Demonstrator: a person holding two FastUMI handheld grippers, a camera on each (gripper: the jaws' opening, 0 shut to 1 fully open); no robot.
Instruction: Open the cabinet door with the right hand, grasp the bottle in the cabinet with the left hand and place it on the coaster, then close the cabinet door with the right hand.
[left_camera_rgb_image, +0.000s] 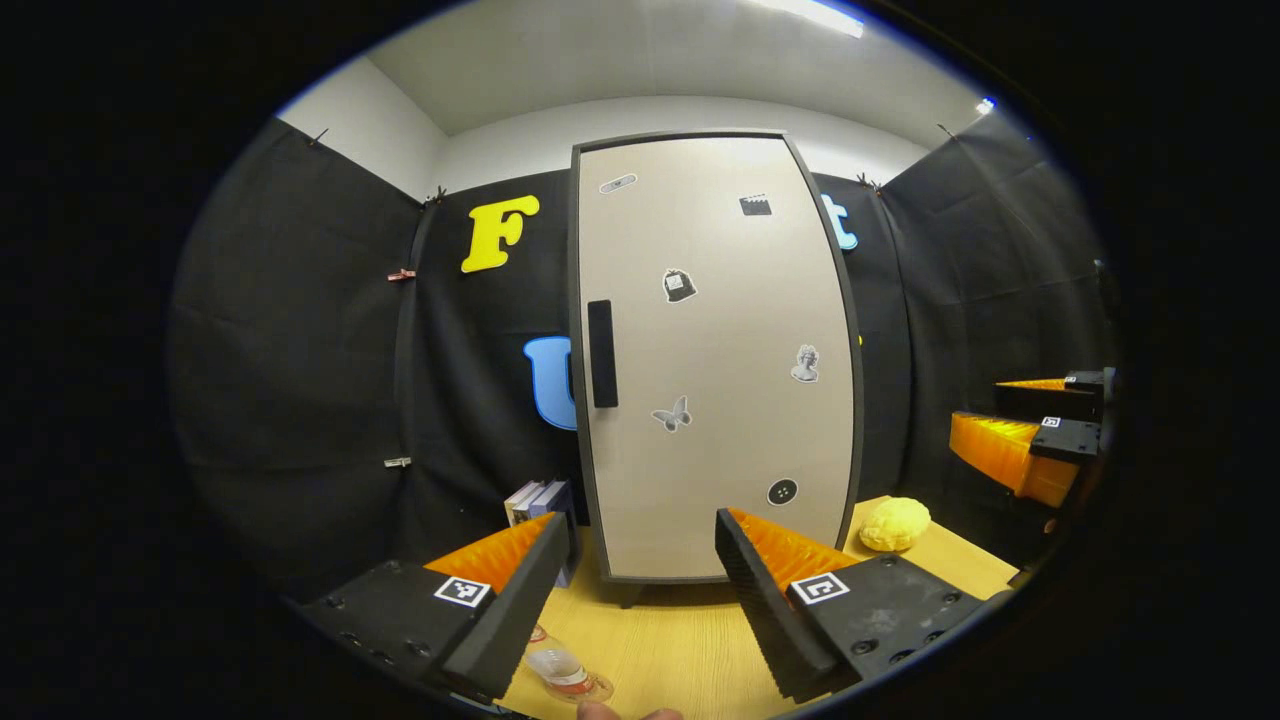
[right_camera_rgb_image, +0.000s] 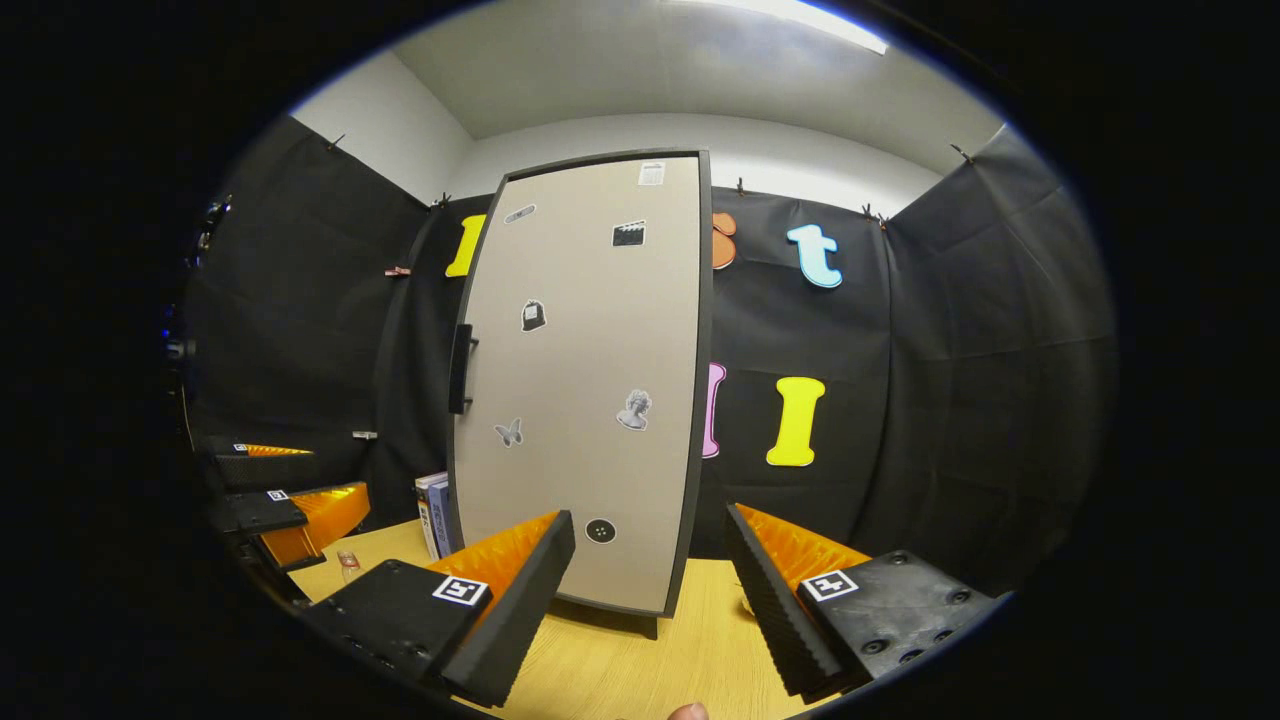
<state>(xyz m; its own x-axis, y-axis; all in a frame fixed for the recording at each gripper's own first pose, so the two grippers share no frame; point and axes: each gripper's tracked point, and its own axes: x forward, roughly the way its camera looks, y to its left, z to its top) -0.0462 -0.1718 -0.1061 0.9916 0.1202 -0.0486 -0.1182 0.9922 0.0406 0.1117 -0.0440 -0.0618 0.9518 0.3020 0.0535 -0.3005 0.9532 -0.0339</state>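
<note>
The cabinet door (right_camera_rgb_image: 580, 380) is fully shut, so the task stands at its first step: opening the door with your right gripper (right_camera_rgb_image: 650, 590). The right gripper is held spread wide with nothing between its fingers, and it hovers above the desk (right_camera_rgb_image: 640, 660) in front of the cabinet, well apart from the door.

The relation that governs the coming move is the position of the handle (right_camera_rgb_image: 461, 368). It is a dark vertical bar mounted on the left edge of the door, about mid-height. From your right gripper it lies up and to the left, and its long axis runs vertically. You will likely need to travel left and upward, then bring the fingers to either side of the bar across its short width. The hinge appears to be on the opposite, right edge, so the door should swing toward you and to the right.

Your left gripper (left_camera_rgb_image: 640, 590) is also open and empty, facing the door (left_camera_rgb_image: 715, 350) almost squarely, with the handle (left_camera_rgb_image: 602, 353) slightly left of its centre line. It is the nearer of the two to the handle, yet the task assigns the door to the right hand.

The bottle named in the task cannot be seen behind the shut door. A small clear item (left_camera_rgb_image: 562, 672) lies on the desk below the left gripper; you cannot tell whether it is the coaster
</note>
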